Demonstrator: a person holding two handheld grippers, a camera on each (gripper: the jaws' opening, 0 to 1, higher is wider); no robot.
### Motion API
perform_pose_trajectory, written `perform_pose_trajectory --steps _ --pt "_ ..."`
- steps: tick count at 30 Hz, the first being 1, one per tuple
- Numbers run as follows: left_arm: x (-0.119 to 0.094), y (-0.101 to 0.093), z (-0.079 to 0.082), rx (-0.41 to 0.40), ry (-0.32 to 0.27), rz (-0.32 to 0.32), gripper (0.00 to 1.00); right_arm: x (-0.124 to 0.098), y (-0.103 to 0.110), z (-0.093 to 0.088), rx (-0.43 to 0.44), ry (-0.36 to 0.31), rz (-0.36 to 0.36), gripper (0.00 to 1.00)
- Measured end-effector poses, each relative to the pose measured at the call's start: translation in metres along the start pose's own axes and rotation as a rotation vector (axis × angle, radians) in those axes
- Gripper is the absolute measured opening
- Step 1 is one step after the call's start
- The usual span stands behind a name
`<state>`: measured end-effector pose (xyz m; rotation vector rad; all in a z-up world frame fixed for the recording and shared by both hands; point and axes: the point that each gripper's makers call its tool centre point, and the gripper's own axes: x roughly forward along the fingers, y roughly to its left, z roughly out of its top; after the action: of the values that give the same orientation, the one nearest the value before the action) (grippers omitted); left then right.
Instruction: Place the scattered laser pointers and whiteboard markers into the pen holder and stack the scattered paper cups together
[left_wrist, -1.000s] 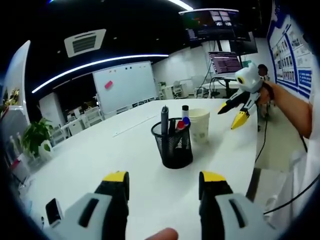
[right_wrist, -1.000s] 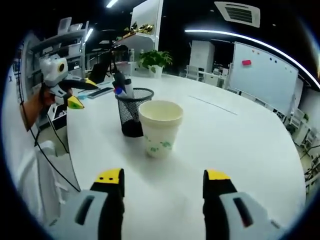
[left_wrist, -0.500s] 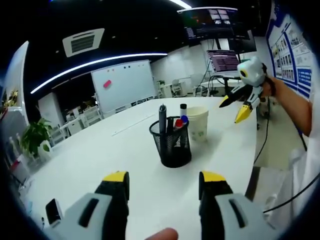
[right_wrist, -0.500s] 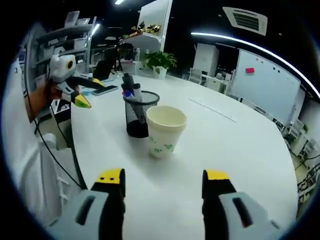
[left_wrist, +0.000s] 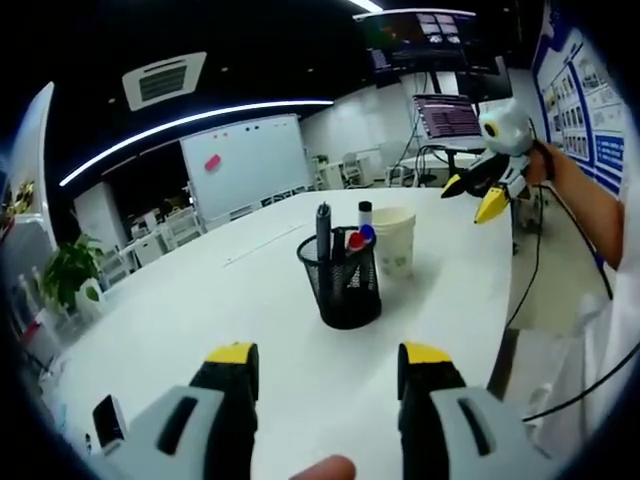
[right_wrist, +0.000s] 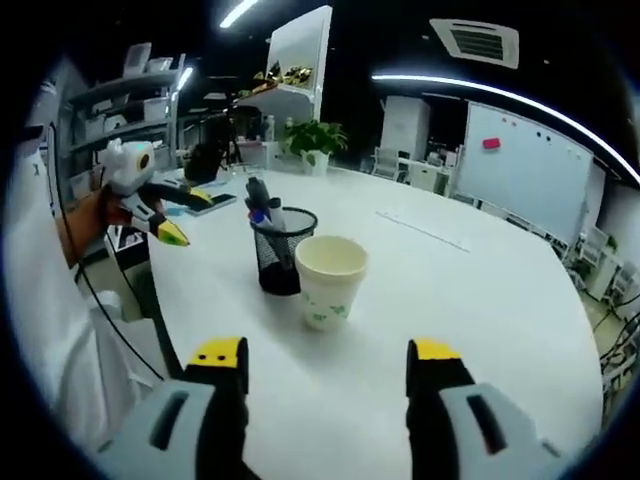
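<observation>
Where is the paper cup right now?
In the right gripper view the paper cup stands upright mid-table, just right of the mesh pen holder; whether they touch is unclear.

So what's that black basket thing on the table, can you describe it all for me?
It is a pen holder, a round cup of black wire mesh, open at the top. It stands upright on the white table, with pens and markers poking out of it, one tall and dark, others with red and blue caps. A pale paper cup with a green print stands right beside it; I cannot tell whether they touch. Neither gripper touches it.
</observation>
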<state>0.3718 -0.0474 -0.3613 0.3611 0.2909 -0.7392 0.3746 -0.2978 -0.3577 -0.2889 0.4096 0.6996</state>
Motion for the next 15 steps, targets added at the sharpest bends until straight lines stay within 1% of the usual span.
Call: perform_pose_trajectory --steps 8,10,15 --pt "-0.0007 -0.0008 -0.0016 0.002 0.009 -0.004 0.56 -0.0034 -0.0032 0.0000 0.008 0.002 -0.024 0.63" --pt "-0.0006 -0.0008 -0.0022 0.001 0.012 -0.004 0.57 -0.0044 -0.0009 0.0005 0.003 0.000 -0.017 0.62" --pt "-0.0001 -0.0014 -0.0045 0.000 0.020 -0.008 0.57 -0.0036 0.0057 -0.0042 -0.008 0.027 0.001 0.62"
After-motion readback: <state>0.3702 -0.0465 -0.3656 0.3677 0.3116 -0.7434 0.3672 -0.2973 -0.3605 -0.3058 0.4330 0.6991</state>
